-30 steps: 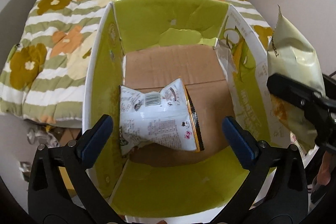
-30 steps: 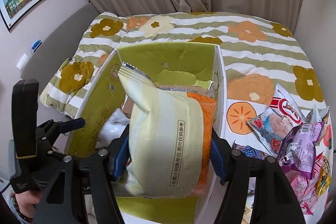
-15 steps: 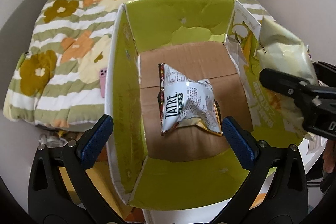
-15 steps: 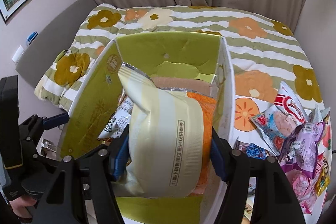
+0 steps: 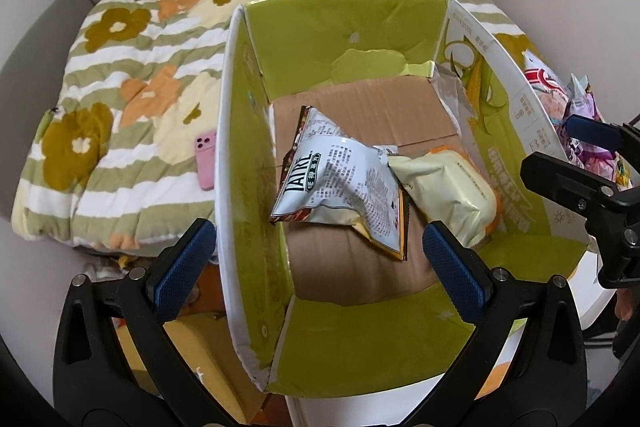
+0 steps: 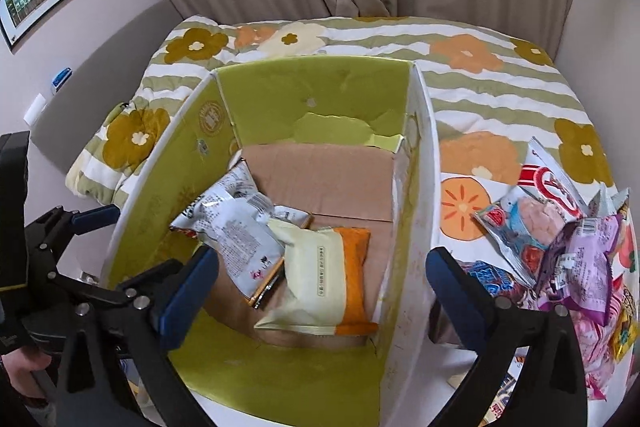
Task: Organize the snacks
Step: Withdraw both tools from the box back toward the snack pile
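Left tongs (image 5: 318, 253): we see them wide, holding nothing.
Right tongs (image 6: 322, 281): wide, holding nothing.
Cream-orange bag (image 6: 324, 283): centre frame, inside box (image 6: 420, 163), touching silver bag (image 6: 234, 227).

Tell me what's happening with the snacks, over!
Both grippers open, empty. Two bags lie in the box. Pile of snacks waits outside. Nothing blocking.
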`<action>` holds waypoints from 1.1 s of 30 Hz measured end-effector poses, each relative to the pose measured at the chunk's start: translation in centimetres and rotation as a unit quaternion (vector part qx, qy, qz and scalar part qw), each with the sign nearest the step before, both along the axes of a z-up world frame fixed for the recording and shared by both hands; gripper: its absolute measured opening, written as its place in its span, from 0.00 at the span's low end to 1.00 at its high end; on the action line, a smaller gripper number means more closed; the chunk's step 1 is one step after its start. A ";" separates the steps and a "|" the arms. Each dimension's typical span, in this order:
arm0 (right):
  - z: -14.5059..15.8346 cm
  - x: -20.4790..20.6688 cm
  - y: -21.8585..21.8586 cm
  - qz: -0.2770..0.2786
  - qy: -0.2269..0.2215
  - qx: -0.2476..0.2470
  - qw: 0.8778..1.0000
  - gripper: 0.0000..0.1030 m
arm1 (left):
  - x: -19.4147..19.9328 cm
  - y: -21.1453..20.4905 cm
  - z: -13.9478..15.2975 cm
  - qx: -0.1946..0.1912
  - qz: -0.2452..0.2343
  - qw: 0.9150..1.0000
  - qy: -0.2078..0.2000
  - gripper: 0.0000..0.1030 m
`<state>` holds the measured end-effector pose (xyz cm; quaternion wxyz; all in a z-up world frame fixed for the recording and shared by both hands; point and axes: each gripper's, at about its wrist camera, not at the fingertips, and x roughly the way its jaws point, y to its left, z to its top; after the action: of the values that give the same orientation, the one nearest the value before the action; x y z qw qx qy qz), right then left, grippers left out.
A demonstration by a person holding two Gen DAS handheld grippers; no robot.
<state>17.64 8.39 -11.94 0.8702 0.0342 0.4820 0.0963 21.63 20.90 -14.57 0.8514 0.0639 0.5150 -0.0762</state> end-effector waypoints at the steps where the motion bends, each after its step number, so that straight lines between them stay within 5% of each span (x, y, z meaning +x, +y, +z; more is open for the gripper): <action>1: 0.1 -0.1 0.0 -0.001 -0.002 -0.002 1.000 1.00 | -0.1 0.0 0.0 -0.002 0.001 1.000 -0.001 1.00; 12: 3.5 -3.1 -2.7 -0.006 -0.044 0.007 0.999 1.00 | -3.2 -2.7 4.0 -0.017 0.022 0.999 -0.041 1.00; 24: 9.9 -11.6 -12.5 -0.030 -0.123 -0.016 0.992 1.00 | -10.7 -11.8 9.2 -0.081 0.024 0.991 -0.102 1.00; 33: 10.1 -17.3 -19.4 -0.059 -0.133 -0.039 0.989 1.00 | -14.3 -20.0 7.9 -0.098 0.006 0.990 -0.099 1.00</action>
<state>0.32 -11.04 -1.80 0.9313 0.0153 0.3627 0.0295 7.33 0.89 -6.69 0.9006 -0.0159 0.4188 -0.1150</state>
